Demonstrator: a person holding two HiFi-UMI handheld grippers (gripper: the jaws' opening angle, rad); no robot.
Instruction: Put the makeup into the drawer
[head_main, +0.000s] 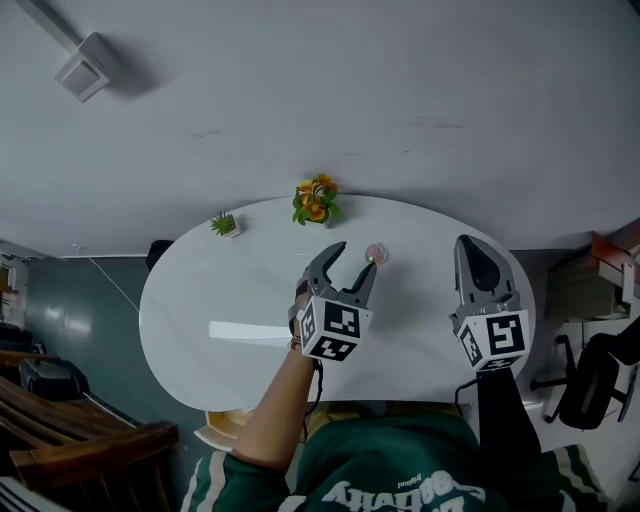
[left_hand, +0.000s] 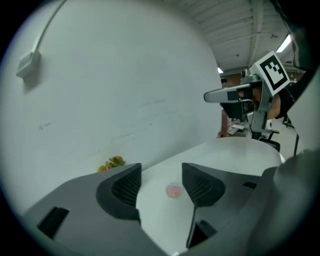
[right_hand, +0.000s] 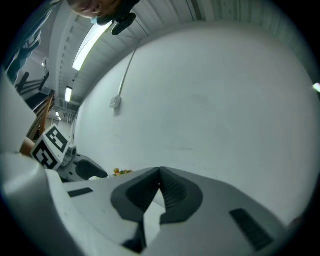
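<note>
Left tongs (left_hand: 160, 176) gape at pink makeup (left_hand: 174, 190); right gripper view shows right tongs (right_hand: 160, 176) closed.

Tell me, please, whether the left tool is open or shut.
Open: the left tool has its jaws standing apart, and the pink makeup on the table shows through the gap, touched by neither.
</note>
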